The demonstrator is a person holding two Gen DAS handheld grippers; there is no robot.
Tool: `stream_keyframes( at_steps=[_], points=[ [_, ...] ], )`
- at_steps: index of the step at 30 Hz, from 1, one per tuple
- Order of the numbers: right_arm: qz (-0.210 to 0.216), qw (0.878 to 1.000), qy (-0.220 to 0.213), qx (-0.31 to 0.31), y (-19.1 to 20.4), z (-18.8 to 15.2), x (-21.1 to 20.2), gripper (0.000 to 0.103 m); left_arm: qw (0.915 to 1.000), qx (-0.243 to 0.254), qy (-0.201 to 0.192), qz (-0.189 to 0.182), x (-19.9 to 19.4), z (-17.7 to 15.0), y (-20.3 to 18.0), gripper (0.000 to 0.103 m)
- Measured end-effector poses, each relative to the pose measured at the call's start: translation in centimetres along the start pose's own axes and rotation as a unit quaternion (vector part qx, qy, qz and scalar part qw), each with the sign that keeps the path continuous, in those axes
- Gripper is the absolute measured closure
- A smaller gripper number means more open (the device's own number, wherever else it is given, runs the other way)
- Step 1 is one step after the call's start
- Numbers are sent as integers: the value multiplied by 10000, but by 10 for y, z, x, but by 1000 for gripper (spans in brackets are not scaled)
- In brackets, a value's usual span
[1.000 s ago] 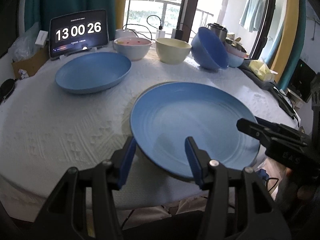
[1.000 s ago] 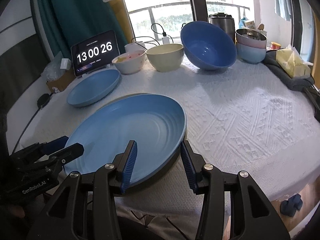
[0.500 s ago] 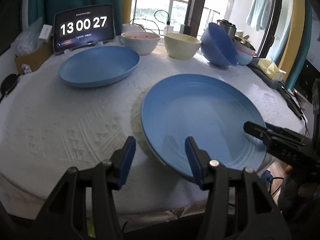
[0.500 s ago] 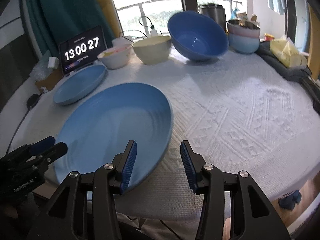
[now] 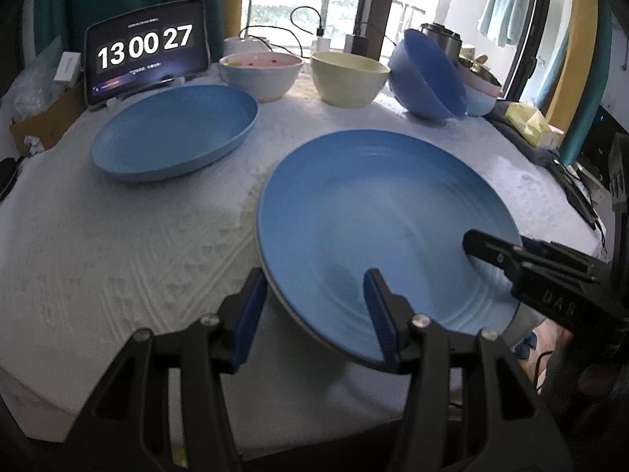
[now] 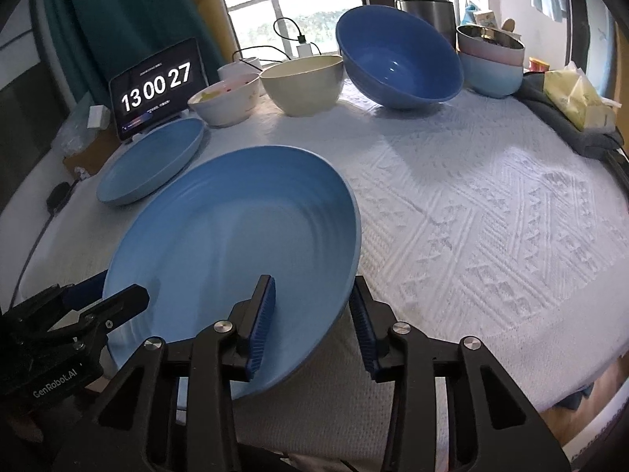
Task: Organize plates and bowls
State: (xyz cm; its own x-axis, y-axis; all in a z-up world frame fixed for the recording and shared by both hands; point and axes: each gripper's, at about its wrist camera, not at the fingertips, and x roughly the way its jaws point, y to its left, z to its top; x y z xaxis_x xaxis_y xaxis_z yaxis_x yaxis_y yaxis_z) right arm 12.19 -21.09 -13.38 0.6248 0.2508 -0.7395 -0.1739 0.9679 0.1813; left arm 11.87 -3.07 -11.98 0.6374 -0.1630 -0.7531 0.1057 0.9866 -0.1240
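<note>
from the left wrist camera i see my left hand-held gripper (image 5: 316, 306) with its fingers spread to either side of the near rim of the large blue plate (image 5: 377, 216); the plate's edge passes between them, and i cannot tell whether either pad touches it. the plate sits tilted at the near edge of the worktop (image 5: 118, 244), hanging out past it toward me. my right hand-held gripper (image 5: 507, 253) reaches in over the plate's right rim. beyond the large plate and to its left lies the second blue plate (image 5: 173, 129), in front of the clock tablet (image 5: 145, 63). further back stand the pink-lined bowl (image 5: 261, 74), the cream bowl (image 5: 348, 78) and the tipped blue bowl (image 5: 426, 76).

from the right wrist camera my right hand-held gripper (image 6: 312, 324) is likewise spread across the large blue plate's (image 6: 236, 244) near right rim, one finger above the inside, the other outside; no firm pinch shows. beyond the large plate, the blue bowl leans beside a stack of pastel bowls (image 6: 491, 61).

my judgement: little is sorted yet. the two plates lie apart, three bowls stand loose, only one stack of bowls exists. the large plate seems to be the piece in hand, probably bound for the second plate.
</note>
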Motion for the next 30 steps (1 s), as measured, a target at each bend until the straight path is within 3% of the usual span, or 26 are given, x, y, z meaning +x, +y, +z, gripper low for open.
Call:
stream_keyframes(
  at_steps=[21, 30],
  points=[
    [-281, 9980, 251, 510, -35, 57, 33, 62, 9970, 493, 584, -134, 45, 57, -13, 50],
    [-565, 9950, 42, 820, -40, 72, 25, 62, 9988, 157, 463, -50, 36, 64, 23, 49]
  ],
)
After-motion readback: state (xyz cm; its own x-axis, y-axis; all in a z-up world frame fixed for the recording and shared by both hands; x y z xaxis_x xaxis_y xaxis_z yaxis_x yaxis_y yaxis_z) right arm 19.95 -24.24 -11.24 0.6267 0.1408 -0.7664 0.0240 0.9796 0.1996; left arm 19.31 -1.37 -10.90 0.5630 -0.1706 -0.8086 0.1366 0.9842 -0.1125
